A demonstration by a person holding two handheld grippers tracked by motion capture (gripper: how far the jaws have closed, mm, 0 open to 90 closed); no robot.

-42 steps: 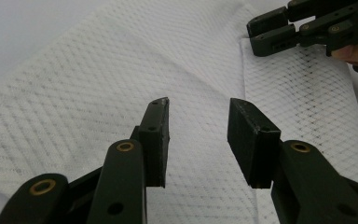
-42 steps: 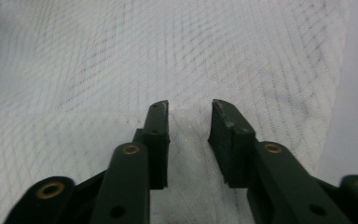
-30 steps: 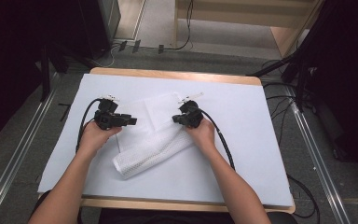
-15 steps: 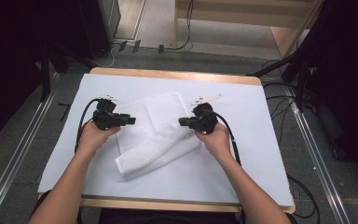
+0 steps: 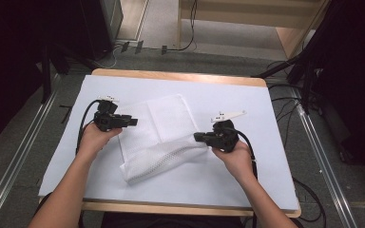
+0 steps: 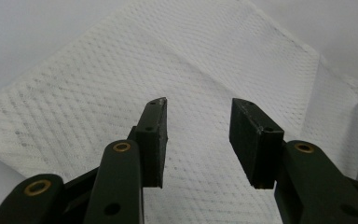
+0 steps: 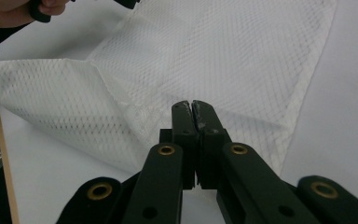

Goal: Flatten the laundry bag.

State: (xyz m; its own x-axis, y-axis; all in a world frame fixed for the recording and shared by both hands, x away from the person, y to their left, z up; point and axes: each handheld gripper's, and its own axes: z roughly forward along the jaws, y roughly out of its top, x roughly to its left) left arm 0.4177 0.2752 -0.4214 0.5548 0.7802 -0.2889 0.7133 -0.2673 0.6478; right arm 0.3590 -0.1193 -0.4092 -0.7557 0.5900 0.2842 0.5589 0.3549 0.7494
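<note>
Mesh laundry bag (image 5: 157, 137), white, lies mid-table on the white sheet (image 5: 247, 99), partly folded. My right gripper (image 5: 200, 137) pinches its edge with jaws pressed together, mid-fold; my left gripper (image 5: 134, 121) hovers spread over the mesh. Next, I judge, carry the edge across squarely. No writing legible.

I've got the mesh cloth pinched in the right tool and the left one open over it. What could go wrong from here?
1. The right tool grips only a thin edge of the mesh cloth; a firm pull could slip it free.
2. The left tool is open above the cloth, so nothing pins that side; the whole cloth may drag across the white table cover.
3. The folded flap may bunch unevenly.
</note>
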